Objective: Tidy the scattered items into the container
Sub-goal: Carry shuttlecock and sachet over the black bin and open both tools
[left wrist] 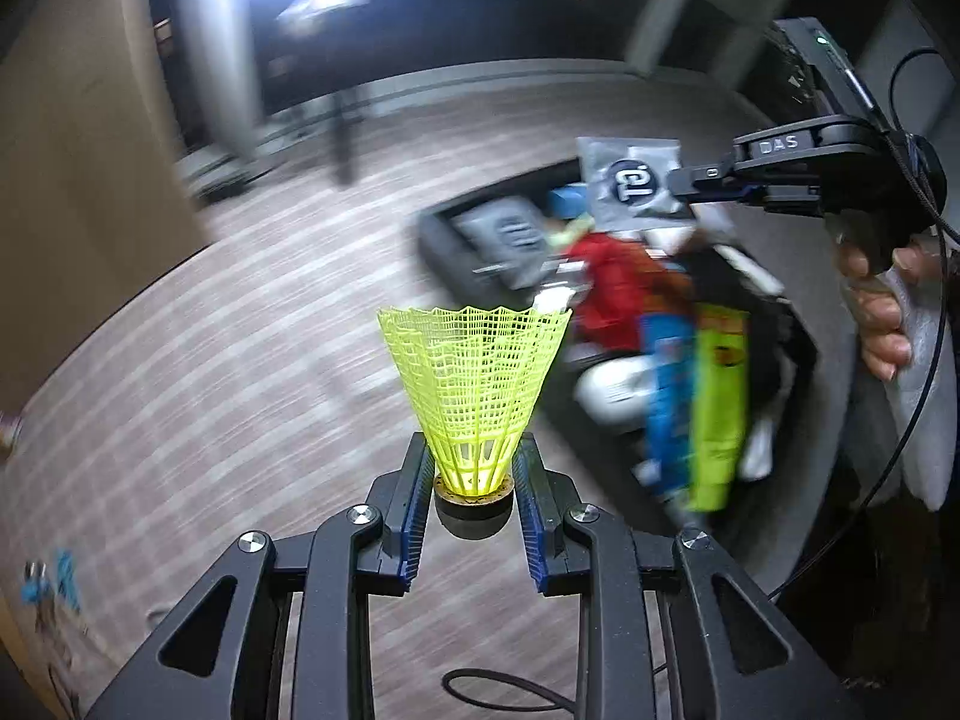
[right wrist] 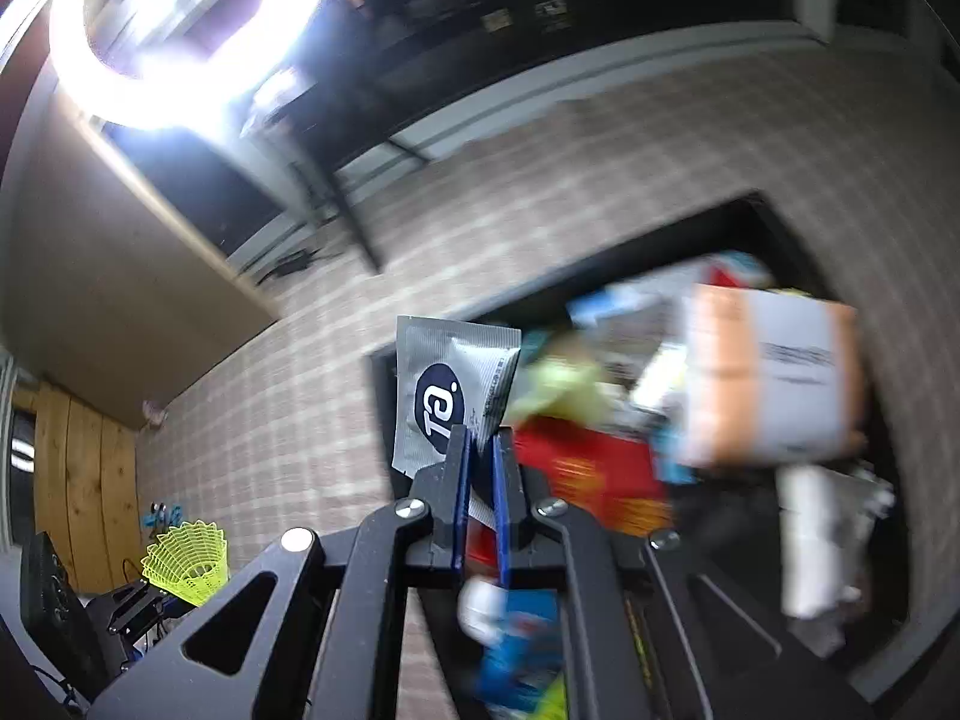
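Container (left wrist: 432, 240), a dark rectangular bin already heaped with packets, sits on the checked tablecloth (left wrist: 210, 330) to the upper right in the left wrist view, and both carried items point toward it. Here the left gripper (left wrist: 474, 498) is closed partway on a neon-yellow plastic mesh shuttlecock (left wrist: 474, 384), its blue pads clamping the dark cork base so the flared skirt stands clear of the fingers (a grip on the skirt would likely crush it). Farther right, the right gripper (left wrist: 684, 183), in a person's hand (left wrist: 882, 306), holds a flat silver foil sachet with a dark round logo (left wrist: 630, 180) over the bin. In the right wrist view, the right gripper (right wrist: 480, 450) is nearly fully closed, pinching that sachet (right wrist: 450, 390) by its lower edge so it hangs free above the bin's rim (right wrist: 540, 294), presumably ready to drop in. The shuttlecock (right wrist: 189, 558) shows at lower left, well apart from the bin.
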{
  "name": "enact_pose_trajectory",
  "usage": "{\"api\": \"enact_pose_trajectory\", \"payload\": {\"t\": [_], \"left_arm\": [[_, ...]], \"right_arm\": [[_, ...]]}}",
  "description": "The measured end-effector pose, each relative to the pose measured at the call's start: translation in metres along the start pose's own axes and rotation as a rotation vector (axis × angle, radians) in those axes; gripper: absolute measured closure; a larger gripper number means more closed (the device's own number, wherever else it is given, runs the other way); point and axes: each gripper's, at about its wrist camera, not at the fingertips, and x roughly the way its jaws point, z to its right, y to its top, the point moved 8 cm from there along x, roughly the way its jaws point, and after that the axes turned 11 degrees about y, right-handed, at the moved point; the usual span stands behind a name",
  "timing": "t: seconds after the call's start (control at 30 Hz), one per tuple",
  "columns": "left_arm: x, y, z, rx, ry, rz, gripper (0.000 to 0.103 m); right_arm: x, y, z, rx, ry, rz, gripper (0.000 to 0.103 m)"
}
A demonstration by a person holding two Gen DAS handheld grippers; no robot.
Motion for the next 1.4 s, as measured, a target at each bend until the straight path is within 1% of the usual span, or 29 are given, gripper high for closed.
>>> {"api": "enact_pose_trajectory", "payload": {"t": [0.07,0.17,0.37,0.47,0.5,0.53,0.57,0.6,0.63,0.67,0.7,0.8,1.1,1.23,1.4], "left_arm": [[0.001,0.010,0.029,0.044,-0.026,0.009,0.078],[0.005,0.025,0.061,0.087,-0.056,0.011,0.078],[0.016,0.051,0.108,0.156,-0.080,0.011,0.078],[0.019,0.061,0.127,0.183,-0.109,0.004,0.075],[0.021,0.064,0.132,0.190,-0.106,0.005,0.071],[0.022,0.067,0.135,0.194,-0.087,0.007,0.052],[0.022,0.070,0.136,0.195,-0.073,0.016,0.036],[0.022,0.072,0.137,0.194,-0.069,0.027,0.034],[0.022,0.073,0.138,0.193,-0.068,0.032,0.034],[0.022,0.073,0.137,0.194,-0.065,0.033,0.034],[0.022,0.072,0.135,0.193,-0.060,0.034,0.034],[0.023,0.070,0.126,0.186,-0.046,0.031,0.034],[0.024,0.057,0.077,0.090,-0.011,0.008,0.035],[0.019,0.044,0.051,0.048,0.019,0.015,0.035],[0.013,0.021,0.008,-0.026,0.062,0.003,0.035]], "right_arm": [[-0.022,-0.003,0.023,0.030,-0.014,0.022,0.096],[-0.048,-0.012,0.055,0.075,-0.037,0.050,0.096],[-0.095,-0.037,0.109,0.170,-0.070,0.084,0.096],[-0.101,-0.046,0.123,0.207,-0.075,0.093,0.096],[-0.104,-0.049,0.127,0.218,-0.076,0.093,0.096],[-0.104,-0.051,0.128,0.219,-0.076,0.092,0.096],[-0.104,-0.052,0.129,0.215,-0.071,0.088,0.095],[-0.104,-0.053,0.129,0.210,-0.072,0.085,0.091],[-0.105,-0.053,0.132,0.216,-0.091,0.084,0.076],[-0.106,-0.054,0.135,0.225,-0.114,0.084,0.068],[-0.108,-0.053,0.135,0.224,-0.116,0.093,0.058],[-0.110,-0.052,0.133,0.210,-0.119,0.106,0.057],[-0.105,-0.044,0.119,0.180,-0.113,0.105,0.057],[-0.096,-0.040,0.098,0.128,-0.093,0.093,0.057],[-0.066,-0.039,0.053,0.026,-0.053,0.037,0.057]]}}
